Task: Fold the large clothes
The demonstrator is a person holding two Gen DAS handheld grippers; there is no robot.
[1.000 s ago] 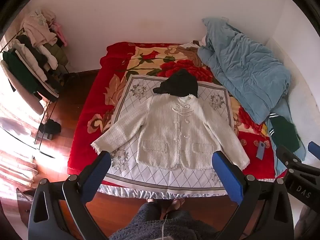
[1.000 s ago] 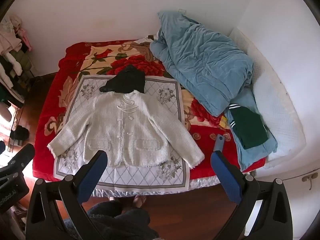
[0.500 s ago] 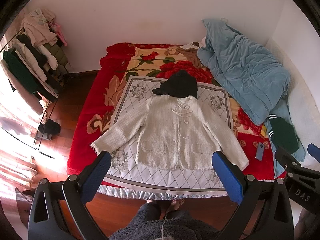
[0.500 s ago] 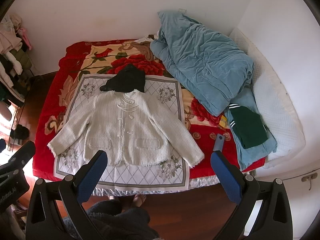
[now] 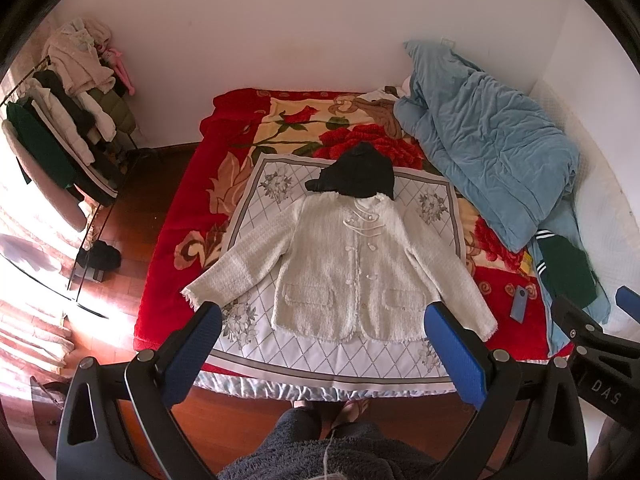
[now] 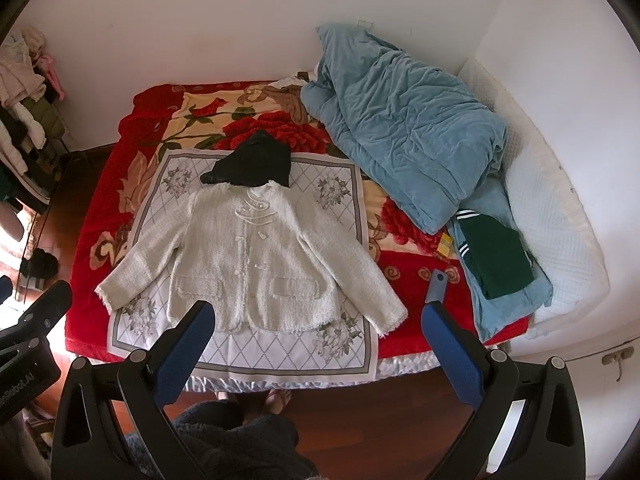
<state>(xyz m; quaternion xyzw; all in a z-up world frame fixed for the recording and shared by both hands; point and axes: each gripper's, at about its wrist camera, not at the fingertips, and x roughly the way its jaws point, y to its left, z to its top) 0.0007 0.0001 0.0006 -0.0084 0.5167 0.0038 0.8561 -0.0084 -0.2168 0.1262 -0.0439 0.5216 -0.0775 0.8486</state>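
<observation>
Both grippers hang above the near edge of the bed, well apart from the clothes. The left gripper (image 5: 322, 340) has its blue fingers (image 5: 192, 356) spread wide and holds nothing. The right gripper (image 6: 318, 340) is spread just as wide, also empty. In the left view a part of the right gripper shows at the right edge; in the right view a part of the left one shows at the left edge.

Ahead of both grippers the white jacket (image 5: 352, 264) lies flat and face up on a white patterned cloth (image 5: 320, 356), buttoned, collar away from the grippers, hem toward them. Its sleeves (image 5: 236, 264) spread out and down to either side; the cuff of the left one lies just beyond the left gripper's left finger in that view. A black garment (image 5: 354, 176) lies just beyond the collar, touching it.

The cloth lies on a red flowered blanket (image 5: 176, 240) that covers the bed. To the right of the jacket a blue phone-like slab (image 6: 435, 286) lies on the blanket. Farther right a blue quilt (image 6: 404, 128) is heaped up, and nearer, a green garment (image 6: 496, 260) with white stripes lies on a blue fabric. Far left stands a rack of clothes (image 5: 60, 132). Below the grippers, a person's dark fuzzy garment (image 5: 320, 452) and feet (image 5: 352, 410) show at the bed's edge.
</observation>
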